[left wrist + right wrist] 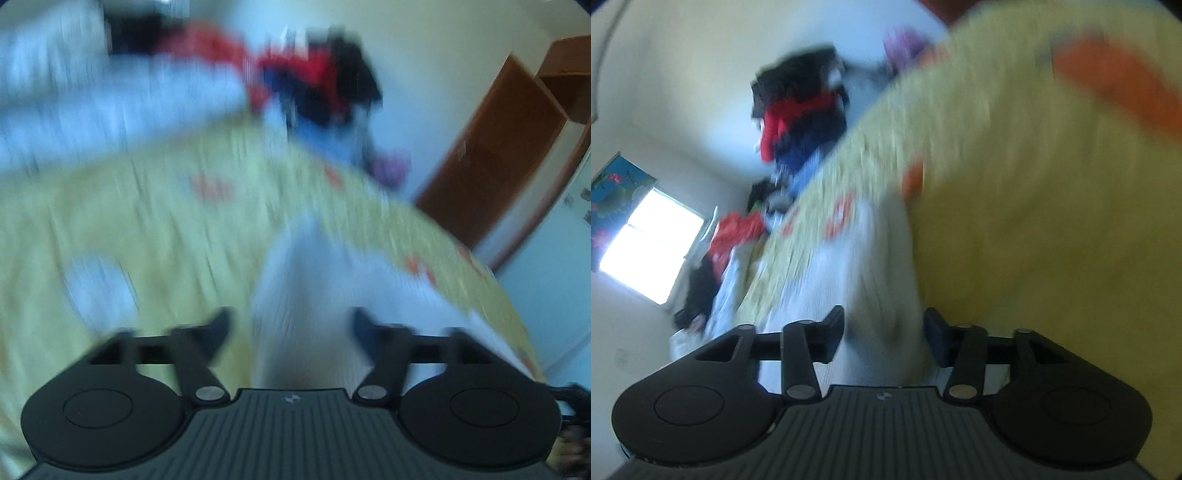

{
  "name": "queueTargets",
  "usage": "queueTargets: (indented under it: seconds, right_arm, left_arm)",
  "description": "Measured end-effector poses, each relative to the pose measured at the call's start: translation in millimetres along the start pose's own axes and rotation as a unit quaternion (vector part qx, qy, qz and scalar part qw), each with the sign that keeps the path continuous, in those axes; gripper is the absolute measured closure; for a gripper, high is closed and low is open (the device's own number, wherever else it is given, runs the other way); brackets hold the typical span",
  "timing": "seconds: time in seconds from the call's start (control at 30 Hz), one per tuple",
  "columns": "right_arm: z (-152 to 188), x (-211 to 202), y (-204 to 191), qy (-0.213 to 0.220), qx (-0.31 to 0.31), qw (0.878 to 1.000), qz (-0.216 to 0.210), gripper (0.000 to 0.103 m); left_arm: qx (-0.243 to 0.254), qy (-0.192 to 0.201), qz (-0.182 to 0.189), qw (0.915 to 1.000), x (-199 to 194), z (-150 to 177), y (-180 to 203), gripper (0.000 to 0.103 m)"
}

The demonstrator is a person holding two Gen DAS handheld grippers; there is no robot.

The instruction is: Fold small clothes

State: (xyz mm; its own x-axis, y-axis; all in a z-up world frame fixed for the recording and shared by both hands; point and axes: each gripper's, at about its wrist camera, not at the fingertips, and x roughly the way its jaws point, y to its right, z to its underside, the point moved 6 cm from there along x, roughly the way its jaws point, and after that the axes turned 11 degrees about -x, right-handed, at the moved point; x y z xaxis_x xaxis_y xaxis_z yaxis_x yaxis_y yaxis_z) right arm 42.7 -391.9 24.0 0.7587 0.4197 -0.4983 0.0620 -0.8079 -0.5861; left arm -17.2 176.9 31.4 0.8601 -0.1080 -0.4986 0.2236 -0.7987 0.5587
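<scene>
My left gripper gapes wide, my right gripper half-open; the white garment lies between both, unpinched. It looks light, limp, slippery; I'd pinch a hem edge.

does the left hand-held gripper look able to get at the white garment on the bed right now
Probably yes. The white garment lies on the yellow bedspread directly ahead of the left hand-held gripper, whose jaws stand open with nothing blocking them, though blur hides the exact gap.
</scene>
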Motion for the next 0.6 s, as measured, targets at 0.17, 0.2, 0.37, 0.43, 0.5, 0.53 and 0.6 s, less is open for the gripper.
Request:
queueTargets:
  seconds: [0.17,0.2,0.37,0.43,0.5,0.53,0.6]
  right_arm:
    - [-56.6,31.3,-37.3,0.014,-0.139,0.990,0.016,0.047]
    - [-64.7,49.3,-45.3,0.001,-0.168,0.986,0.020,0.045]
    - [-89.2,145.1,-59.0,-0.071,-0.250,0.964,0.055,0.043]
    - [-87.1,182.8,-61.3,-0.108,-0.267,0.955,0.070,0.043]
    - [-79.3,207.8,-55.8,-0.143,-0.274,0.948,0.075,0.065]
    - [-71.8,206.5,-52.9,-0.149,-0.277,0.947,0.068,0.084]
    - [-71.1,204.6,-57.1,-0.139,-0.284,0.947,0.053,0.089]
  left_arm:
    - [0.109,0.054,-0.046,0.9915,35.6,-38.1,32.6,0.009]
    - [0.123,0.039,-0.051,0.9903,54.6,-39.7,38.7,0.009]
    - [0.141,-0.052,-0.084,0.9850,151.8,-39.2,59.7,0.010]
    - [0.166,-0.069,-0.097,0.9789,178.1,-32.7,67.0,0.010]
    - [0.184,-0.096,-0.114,0.9715,202.1,-20.6,68.8,0.042]
    - [0.194,-0.110,-0.115,0.9680,210.3,-14.9,68.0,0.060]
    - [0.195,-0.111,-0.111,0.9682,218.1,-12.4,69.1,0.083]
